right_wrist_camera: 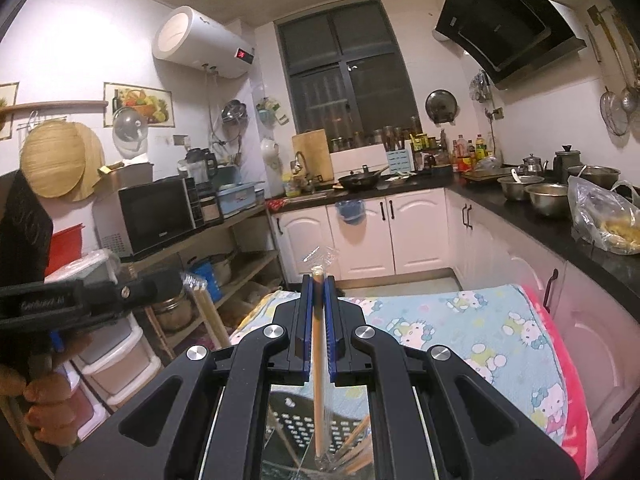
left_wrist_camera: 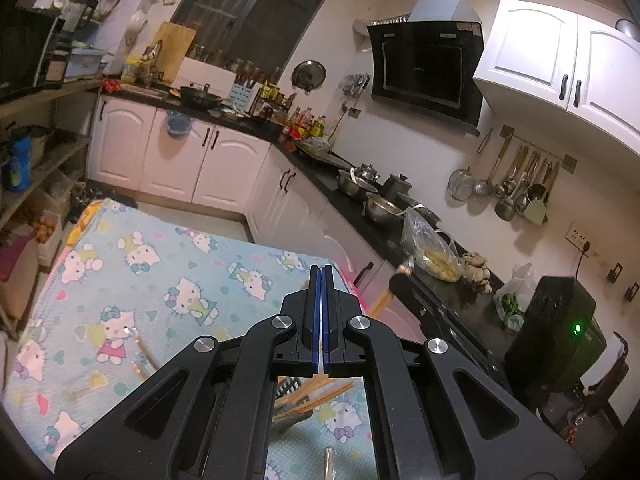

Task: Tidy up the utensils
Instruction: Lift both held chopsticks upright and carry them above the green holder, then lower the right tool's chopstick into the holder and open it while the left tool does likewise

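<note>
right gripper (right_wrist_camera: pixel 319 280): jaws clamped on a wrapped chopstick (right_wrist_camera: pixel 318 360), held over the perforated holder (right_wrist_camera: pixel 308 424) | left gripper (left_wrist_camera: pixel 321 276): jaws shut, empty, above the tabletop (left_wrist_camera: pixel 168 264) | risk: thin stick pivots or slips in its slick wrapper, missing the holder.

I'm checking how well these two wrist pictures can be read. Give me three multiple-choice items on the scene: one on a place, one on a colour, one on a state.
1. Where does the wok stand?
A. on the counter under the window
B. on the microwave
C. on the floor

2. What colour are the pads on the right gripper's fingers?
A. red
B. blue
C. white

3. What is the right gripper doing?
A. standing wide open
B. shut on nothing
C. shut on a chopstick

Answers: 1 A, it sits on the black counter below the dark window. 2 B, blue strips line both fingers. 3 C, the wooden stick runs between the closed fingers, in clear wrap.
</note>
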### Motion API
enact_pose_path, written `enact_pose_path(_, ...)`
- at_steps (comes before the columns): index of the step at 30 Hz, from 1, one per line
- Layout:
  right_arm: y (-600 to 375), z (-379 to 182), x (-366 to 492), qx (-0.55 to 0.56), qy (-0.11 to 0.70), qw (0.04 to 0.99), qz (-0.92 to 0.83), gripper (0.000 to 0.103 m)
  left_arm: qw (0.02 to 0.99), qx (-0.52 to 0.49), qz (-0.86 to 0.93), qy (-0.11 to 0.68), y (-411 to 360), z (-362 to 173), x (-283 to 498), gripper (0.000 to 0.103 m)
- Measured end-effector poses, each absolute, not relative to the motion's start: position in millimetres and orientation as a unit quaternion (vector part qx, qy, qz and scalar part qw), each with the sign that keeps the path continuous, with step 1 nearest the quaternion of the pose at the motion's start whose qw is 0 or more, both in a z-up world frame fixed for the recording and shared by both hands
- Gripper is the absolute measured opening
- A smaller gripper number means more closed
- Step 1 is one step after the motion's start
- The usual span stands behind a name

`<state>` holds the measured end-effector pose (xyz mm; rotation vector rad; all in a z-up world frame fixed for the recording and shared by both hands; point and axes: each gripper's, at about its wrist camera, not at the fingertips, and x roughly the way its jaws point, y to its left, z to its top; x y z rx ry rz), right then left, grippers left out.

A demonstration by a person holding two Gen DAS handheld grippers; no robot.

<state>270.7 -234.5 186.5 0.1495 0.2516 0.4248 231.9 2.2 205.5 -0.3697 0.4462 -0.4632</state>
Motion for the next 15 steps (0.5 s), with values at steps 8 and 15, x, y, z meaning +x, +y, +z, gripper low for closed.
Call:
enact_pose_path(8,-231.2,172.1,292.9,0.075,0.135,0.969,0.191,0.006,0.92,-0.18,-0.244,0.249,-7.2,178.8,246.1,0.0)
enact_pose_path(15,-225.4,156.7,299.5,0.069,0.142,0.97,0.183,0.006,0.911,-0.195,-0.246,0.267,-1.4,154.5,254.4,0.0)
